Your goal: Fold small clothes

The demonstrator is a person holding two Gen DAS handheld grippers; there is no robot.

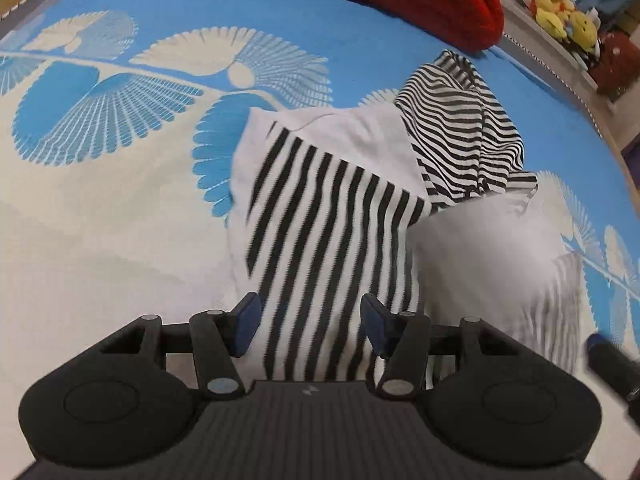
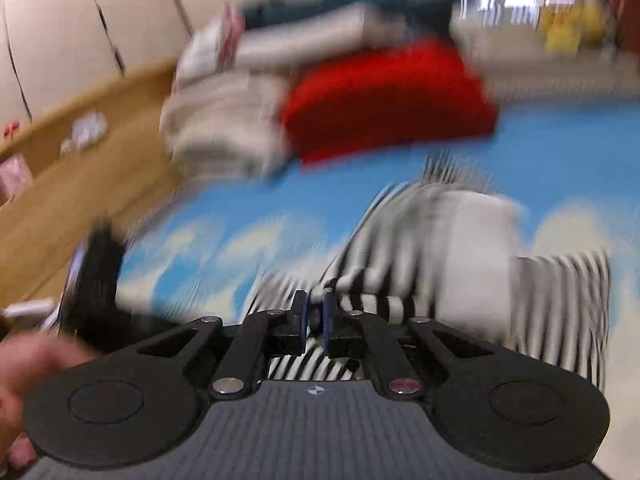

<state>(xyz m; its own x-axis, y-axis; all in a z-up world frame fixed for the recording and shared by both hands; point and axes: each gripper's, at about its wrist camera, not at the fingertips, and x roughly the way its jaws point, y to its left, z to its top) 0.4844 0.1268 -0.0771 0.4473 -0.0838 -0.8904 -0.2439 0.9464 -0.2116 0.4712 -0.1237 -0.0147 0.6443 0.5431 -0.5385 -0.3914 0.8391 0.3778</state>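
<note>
Left wrist view: striped garment (image 1: 332,216) lies crumpled on the bed (image 1: 120,220), black-and-white stripes plus plain white panels, part folded over itself, narrower-striped section bunched at far right near the red cushion (image 1: 400,4). Left gripper (image 1: 308,324) hovers over the near striped panel, jaws open, cloth visible between them but pads not pressing on it. Right edge of the cloth is motion-blurred. Right wrist view: heavy blur, right gripper (image 2: 315,322) has jaws nearly closed with a narrow gap; striped fabric sits right at and under the tips, but whether a fold is actually pinched can't be told. A hand (image 2: 24,384) shows at lower left. Handling, as judgement: thin knit, light, limp, no stiffness, so it will drape and drag rather than hold shape; not fragile, not slippery on the woven bed cover. Best taken at a hem or corner, single layer, both grippers on matching edges to keep the fold square
</note>
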